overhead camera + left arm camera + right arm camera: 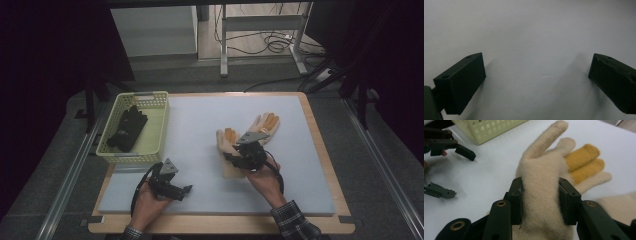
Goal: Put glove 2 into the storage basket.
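Cream knitted wool glove (544, 195) with yellow fingertips is clamped across its palm by the right gripper (540, 202).

Nearest the person, the left gripper (172, 182) is held with jaws spread wide and nothing between them over the pale grey foam mat (200, 125). Mid-mat, a second cream glove (262, 125) is seen beside the gripped one. Farther left, a black glove (127, 127) is lying inside the pale green plastic basket (162, 122).

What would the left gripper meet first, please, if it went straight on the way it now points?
Probably nothing soon: the left gripper points right across the bare white mat, jaws open. Farther along sits the right gripper holding a cream glove, though possibly off that line.
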{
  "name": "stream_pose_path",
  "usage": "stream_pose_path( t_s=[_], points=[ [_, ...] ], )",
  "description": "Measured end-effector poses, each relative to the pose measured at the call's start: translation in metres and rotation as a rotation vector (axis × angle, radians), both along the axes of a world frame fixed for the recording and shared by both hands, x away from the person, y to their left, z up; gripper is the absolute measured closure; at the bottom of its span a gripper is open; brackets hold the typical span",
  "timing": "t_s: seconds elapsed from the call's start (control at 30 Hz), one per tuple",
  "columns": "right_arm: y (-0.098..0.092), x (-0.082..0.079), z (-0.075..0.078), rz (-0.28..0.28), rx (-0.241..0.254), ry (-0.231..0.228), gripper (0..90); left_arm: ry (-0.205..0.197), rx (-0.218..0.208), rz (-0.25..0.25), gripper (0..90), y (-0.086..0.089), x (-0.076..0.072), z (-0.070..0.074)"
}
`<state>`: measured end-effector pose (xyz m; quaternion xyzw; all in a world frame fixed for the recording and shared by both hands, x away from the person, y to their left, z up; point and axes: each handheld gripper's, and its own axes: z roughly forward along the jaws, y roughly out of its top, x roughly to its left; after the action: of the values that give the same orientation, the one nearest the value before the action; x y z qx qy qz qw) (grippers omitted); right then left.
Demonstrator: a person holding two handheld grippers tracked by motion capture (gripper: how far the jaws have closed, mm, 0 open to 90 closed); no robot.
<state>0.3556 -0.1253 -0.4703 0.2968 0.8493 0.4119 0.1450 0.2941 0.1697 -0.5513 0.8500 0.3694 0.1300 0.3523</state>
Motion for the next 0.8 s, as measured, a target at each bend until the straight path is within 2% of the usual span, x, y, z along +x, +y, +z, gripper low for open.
stream_pose_path(
  t_s=[0.07, 0.17, 0.2, 0.27, 0.3, 0.33, 0.37, 0.4, 0.43, 0.5, 0.53, 0.57, 0.6, 0.7, 0.8],
  points=[
    [0.014, -0.001, -0.012, 0.014, -0.021, 0.011, 59.4, 0.001, -0.002, 0.002, 0.9, 0.0, 0.0, 0.0],
    [0.02, -0.001, -0.019, 0.023, -0.034, 0.018, 59.0, 0.002, -0.002, 0.002, 0.9, 0.0, 0.0, 0.0],
    [0.025, -0.002, -0.029, 0.024, -0.058, 0.02, 57.7, 0.001, 0.001, -0.002, 0.9, 0.0, 0.0, 0.0],
    [0.028, -0.002, -0.038, 0.02, -0.074, 0.025, 53.6, 0.001, 0.001, -0.002, 0.9, 0.0, 0.0, 0.0],
    [0.028, -0.002, -0.038, 0.02, -0.074, 0.025, 53.6, 0.001, 0.001, -0.002, 0.9, 0.0, 0.0, 0.0],
    [0.03, -0.001, -0.047, 0.035, -0.093, 0.051, 43.9, 0.001, 0.001, -0.002, 0.9, 0.0, 0.0, 0.0],
    [0.031, -0.001, -0.049, 0.04, -0.094, 0.063, 39.6, 0.001, 0.001, -0.002, 0.9, 0.0, 0.0, 0.0],
    [0.031, -0.001, -0.049, 0.04, -0.094, 0.063, 39.6, 0.001, 0.001, -0.002, 0.9, 0.0, 0.0, 0.0],
    [0.032, -0.001, -0.05, 0.052, -0.103, 0.078, 32.8, 0.002, 0.0, 0.0, 0.9, 0.0, 0.0, 0.0],
    [0.031, -0.002, -0.048, 0.056, -0.094, 0.075, 31.6, 0.001, 0.001, -0.002, 0.9, 0.0, 0.0, 0.0],
    [0.028, -0.003, -0.04, 0.064, -0.068, 0.07, 30.2, 0.001, 0.001, -0.002, 0.9, 0.0, 0.0, 0.0],
    [0.028, -0.003, -0.04, 0.064, -0.068, 0.07, 30.2, 0.001, 0.002, -0.002, 0.9, 0.0, 0.0, 0.0],
    [0.022, -0.004, -0.031, 0.063, -0.065, 0.052, 30.2, 0.002, 0.001, 0.0, 0.9, 0.0, 0.0, 0.0],
    [0.012, -0.006, -0.023, 0.064, -0.076, 0.032, 31.1, 0.001, 0.002, -0.002, 0.9, 0.0, 0.0, 0.0],
    [-0.002, -0.008, -0.022, 0.052, -0.082, 0.034, 45.9, 0.0, 0.003, -0.002, 0.9, 0.0, 0.0, 0.0]
  ],
)
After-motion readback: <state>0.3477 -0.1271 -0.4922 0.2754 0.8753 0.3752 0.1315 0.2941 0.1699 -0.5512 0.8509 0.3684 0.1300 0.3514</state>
